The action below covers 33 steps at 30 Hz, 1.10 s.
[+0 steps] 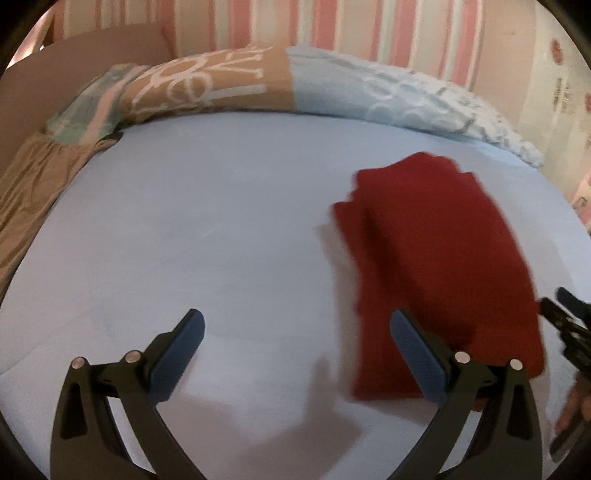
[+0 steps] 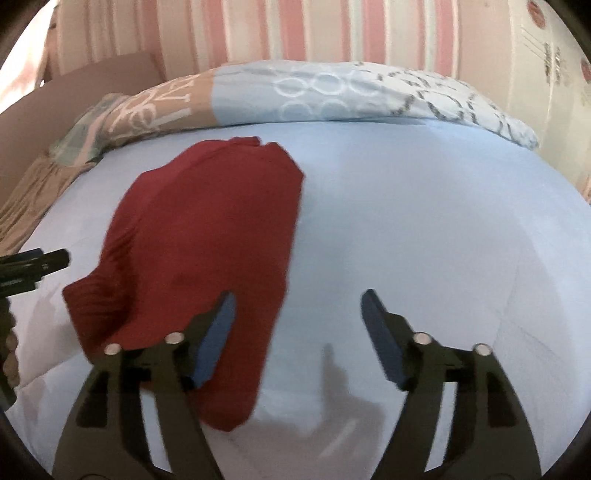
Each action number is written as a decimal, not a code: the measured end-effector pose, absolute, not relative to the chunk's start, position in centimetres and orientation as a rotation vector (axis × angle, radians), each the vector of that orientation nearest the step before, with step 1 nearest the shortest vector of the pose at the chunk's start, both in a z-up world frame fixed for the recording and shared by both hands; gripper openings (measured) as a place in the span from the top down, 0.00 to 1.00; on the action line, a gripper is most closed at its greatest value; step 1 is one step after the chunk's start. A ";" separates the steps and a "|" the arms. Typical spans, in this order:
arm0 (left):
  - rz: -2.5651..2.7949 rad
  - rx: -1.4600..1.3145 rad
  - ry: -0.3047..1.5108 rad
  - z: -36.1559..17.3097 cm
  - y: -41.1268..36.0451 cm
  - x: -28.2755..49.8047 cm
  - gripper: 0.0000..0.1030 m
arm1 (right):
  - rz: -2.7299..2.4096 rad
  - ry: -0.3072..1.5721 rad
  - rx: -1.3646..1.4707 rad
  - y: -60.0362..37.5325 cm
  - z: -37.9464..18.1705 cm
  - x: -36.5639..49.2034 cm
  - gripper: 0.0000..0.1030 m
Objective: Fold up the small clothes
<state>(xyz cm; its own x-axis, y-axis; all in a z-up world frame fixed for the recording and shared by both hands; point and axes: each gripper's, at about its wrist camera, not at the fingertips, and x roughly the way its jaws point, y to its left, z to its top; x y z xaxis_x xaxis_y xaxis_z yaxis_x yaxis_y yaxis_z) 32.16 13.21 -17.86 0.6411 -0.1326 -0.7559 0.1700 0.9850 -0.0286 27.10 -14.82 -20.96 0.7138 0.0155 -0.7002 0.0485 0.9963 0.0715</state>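
A dark red garment (image 1: 439, 266) lies folded into a long strip on the pale blue bed sheet (image 1: 203, 229). In the left wrist view my left gripper (image 1: 297, 328) stands open over bare sheet, its right finger overlapping the garment's near left edge. The right wrist view shows the same red garment (image 2: 207, 243) left of centre. My right gripper (image 2: 297, 308) is open, with nothing between its blue pads (image 2: 218, 343); its left finger is in front of the cloth's near end. The other gripper's black tip (image 2: 33, 266) shows at the left edge.
A patterned duvet (image 1: 258, 81) in tan, blue and white is bunched along the far side of the bed, against a pink-striped wall (image 2: 332, 29). A tan bed skirt (image 1: 33, 192) hangs at the left. A hand (image 1: 576, 406) shows at the right edge.
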 end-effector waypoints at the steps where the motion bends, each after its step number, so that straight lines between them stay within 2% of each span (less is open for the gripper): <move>1: -0.193 0.059 0.848 -17.4 12.5 31.8 0.02 | -0.026 0.780 0.090 -15.1 -21.1 27.1 0.25; 8: -0.318 0.203 0.844 -17.7 5.8 30.1 0.02 | -0.049 0.794 0.113 -16.5 -21.1 27.0 0.24; 13: -0.313 0.191 0.884 -19.6 5.4 31.0 0.04 | -0.077 0.808 0.132 -17.0 -21.2 27.0 0.24; 18: -0.397 0.056 0.930 -20.5 7.7 31.8 0.50 | -0.118 0.810 0.154 -16.6 -21.3 27.7 0.24; 20: -0.421 0.049 0.927 -20.4 8.2 31.5 0.61 | -0.124 0.810 0.149 -16.2 -21.3 27.8 0.24; 23: -0.435 0.066 0.917 -20.0 8.9 31.1 0.73 | -0.117 0.814 0.152 -15.8 -21.4 27.8 0.24; 29: -0.425 0.016 0.958 -21.4 11.7 30.6 0.75 | -0.108 0.829 0.101 -14.9 -22.0 27.7 0.24; 33: -0.402 0.030 0.959 -22.0 11.6 30.4 0.68 | -0.110 0.842 0.095 -15.0 -22.3 27.7 0.23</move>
